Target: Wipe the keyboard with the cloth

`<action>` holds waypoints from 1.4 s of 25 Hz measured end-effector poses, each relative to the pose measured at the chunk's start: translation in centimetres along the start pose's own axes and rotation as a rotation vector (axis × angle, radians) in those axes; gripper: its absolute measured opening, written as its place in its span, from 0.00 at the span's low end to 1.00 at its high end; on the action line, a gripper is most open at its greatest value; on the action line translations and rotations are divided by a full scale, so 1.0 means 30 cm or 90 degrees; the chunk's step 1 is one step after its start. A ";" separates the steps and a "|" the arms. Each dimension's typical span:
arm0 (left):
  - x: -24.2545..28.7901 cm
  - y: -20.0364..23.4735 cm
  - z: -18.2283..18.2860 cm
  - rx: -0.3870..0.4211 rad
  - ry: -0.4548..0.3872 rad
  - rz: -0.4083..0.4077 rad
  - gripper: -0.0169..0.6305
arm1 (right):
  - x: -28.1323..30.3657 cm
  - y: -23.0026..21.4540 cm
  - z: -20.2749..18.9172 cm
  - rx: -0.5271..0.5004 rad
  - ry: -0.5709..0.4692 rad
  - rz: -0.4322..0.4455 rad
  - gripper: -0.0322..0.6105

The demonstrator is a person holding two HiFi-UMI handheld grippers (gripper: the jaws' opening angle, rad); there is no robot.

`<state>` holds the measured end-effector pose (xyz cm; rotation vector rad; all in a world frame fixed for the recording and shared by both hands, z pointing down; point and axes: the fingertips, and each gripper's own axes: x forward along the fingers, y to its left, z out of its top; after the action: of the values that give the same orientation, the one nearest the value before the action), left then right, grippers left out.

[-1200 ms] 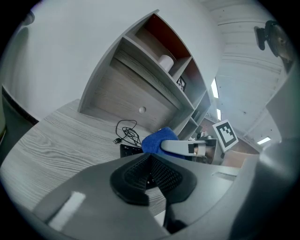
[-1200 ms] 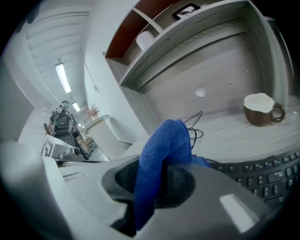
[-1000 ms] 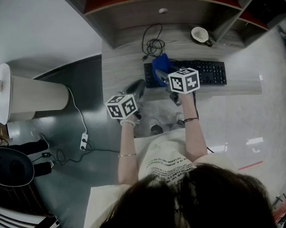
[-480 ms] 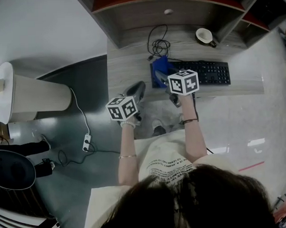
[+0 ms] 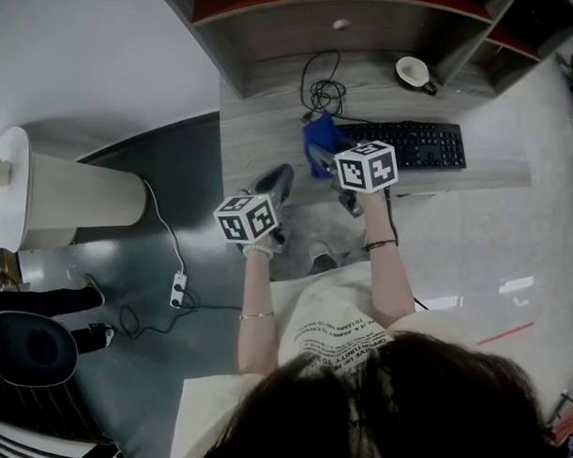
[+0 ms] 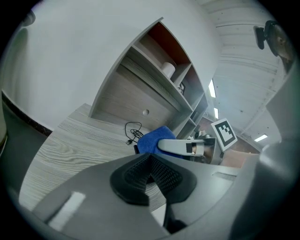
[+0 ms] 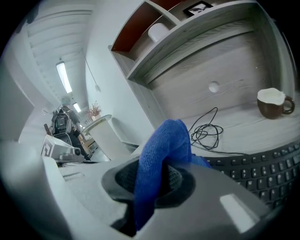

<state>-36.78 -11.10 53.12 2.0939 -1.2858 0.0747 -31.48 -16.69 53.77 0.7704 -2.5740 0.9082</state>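
Note:
A black keyboard [image 5: 410,145] lies along the front of the grey wooden desk [image 5: 265,140]; its keys also show at the lower right of the right gripper view [image 7: 262,166]. My right gripper [image 5: 320,155] is shut on a blue cloth [image 5: 319,136], which rests on the keyboard's left end. In the right gripper view the cloth [image 7: 159,159] is pinched between the jaws and bulges up. My left gripper [image 5: 274,182] hangs at the desk's front edge, left of the cloth, shut with nothing in it [image 6: 150,173].
A coiled black cable [image 5: 324,92] lies behind the keyboard, and a brown cup [image 5: 414,72] stands at the back right. Shelves [image 5: 335,10] rise behind the desk. On the floor to the left are a white round bin [image 5: 74,193] and a power strip [image 5: 178,288].
The view has shifted slightly. My right gripper with the cloth stays at the keyboard's left end; the left gripper has kept its place at the desk edge.

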 end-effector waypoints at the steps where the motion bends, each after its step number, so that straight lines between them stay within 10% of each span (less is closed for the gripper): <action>1: -0.003 0.002 0.001 0.002 0.000 -0.001 0.03 | 0.002 0.006 0.001 0.000 -0.002 0.002 0.14; 35: -0.018 -0.219 0.152 0.100 -0.119 0.088 0.03 | -0.213 0.130 0.165 -0.150 -0.061 0.182 0.14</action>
<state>-33.02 -11.35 46.05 2.1831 -1.5815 0.0416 -29.06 -14.88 45.31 0.3960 -2.8580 0.6374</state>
